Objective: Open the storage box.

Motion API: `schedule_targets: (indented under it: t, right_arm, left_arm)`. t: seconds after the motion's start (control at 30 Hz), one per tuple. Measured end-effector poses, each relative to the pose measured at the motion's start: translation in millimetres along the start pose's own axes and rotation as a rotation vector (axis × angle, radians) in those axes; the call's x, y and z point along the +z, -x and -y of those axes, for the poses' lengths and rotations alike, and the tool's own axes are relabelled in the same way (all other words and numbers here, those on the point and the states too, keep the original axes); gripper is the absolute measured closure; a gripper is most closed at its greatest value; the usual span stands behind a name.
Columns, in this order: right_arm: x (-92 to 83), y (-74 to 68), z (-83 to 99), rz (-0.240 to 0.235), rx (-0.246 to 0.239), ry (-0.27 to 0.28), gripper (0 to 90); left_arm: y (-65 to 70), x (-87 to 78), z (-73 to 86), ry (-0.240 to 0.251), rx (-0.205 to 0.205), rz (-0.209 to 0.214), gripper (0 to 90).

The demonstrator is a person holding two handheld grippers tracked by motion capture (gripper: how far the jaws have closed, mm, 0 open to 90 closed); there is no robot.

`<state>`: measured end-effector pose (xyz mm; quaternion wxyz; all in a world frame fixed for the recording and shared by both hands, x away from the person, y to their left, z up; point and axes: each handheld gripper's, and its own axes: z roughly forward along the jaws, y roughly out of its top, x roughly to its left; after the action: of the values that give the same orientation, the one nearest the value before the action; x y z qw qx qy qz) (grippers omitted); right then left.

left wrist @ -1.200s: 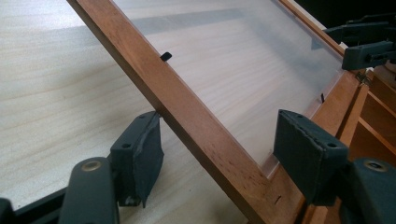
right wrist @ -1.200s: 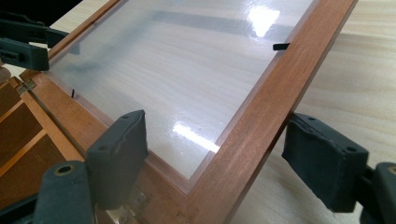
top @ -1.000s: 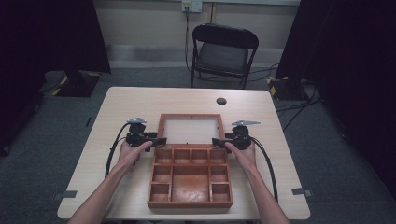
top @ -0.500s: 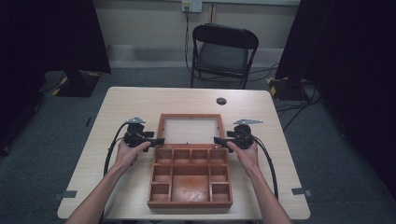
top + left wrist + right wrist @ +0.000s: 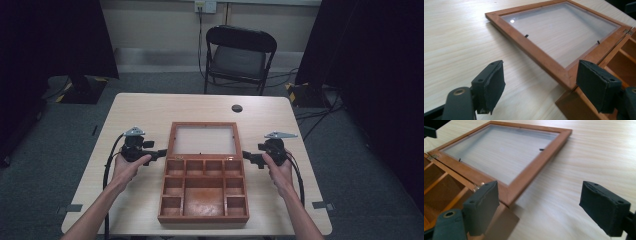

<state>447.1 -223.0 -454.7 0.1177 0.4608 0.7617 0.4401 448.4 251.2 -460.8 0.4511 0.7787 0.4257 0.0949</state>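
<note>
Box (image 5: 204, 187) is fully open with its glass lid (image 5: 204, 140) flat on the desk (image 5: 150, 107), and your left claw (image 5: 161, 152) and right claw (image 5: 247, 157) just spread wide, holding nothing, so you're basically done.

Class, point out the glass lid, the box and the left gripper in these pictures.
Glass lid (image 5: 203, 139): high view, on its pane.
Box (image 5: 202, 200): high view, on the big compartment's floor.
Left gripper (image 5: 161, 152): high view, between its fingertips.

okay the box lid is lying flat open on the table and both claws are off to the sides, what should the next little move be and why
Probably draw both hands back a little further. The lid lies flat on the table, hinged open from the wooden box. The left claw and right claw have just been opening, with nothing between them, so the opening looks finished.
</note>
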Motion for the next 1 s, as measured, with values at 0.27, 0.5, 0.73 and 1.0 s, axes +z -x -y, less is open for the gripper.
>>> schedule_targets:
  t: [0.27, 0.5, 0.73, 1.0]
  right_arm:
    - [-22.2, 2.5, 18.6, 0.066, -0.021, -0.070, 14.8]
    - [-39.8, 3.9, 32.9, 0.156, -0.052, -0.098, 14.9]
    - [-47.3, 16.2, 59.3, 0.241, -0.022, -0.140, 14.9]
    - [-42.4, 22.7, 75.4, 0.312, -0.042, -0.156, 10.7]
  left_arm:
    - [-5.6, -21.7, 17.3, -0.042, -0.005, -0.050, 17.7]
    - [-9.5, -37.3, 38.6, -0.087, -0.003, -0.092, 17.6]
    - [-12.8, -39.5, 56.7, -0.154, 0.021, -0.186, 18.2]
    - [-14.2, -30.9, 70.4, -0.105, 0.106, -0.250, 12.6]
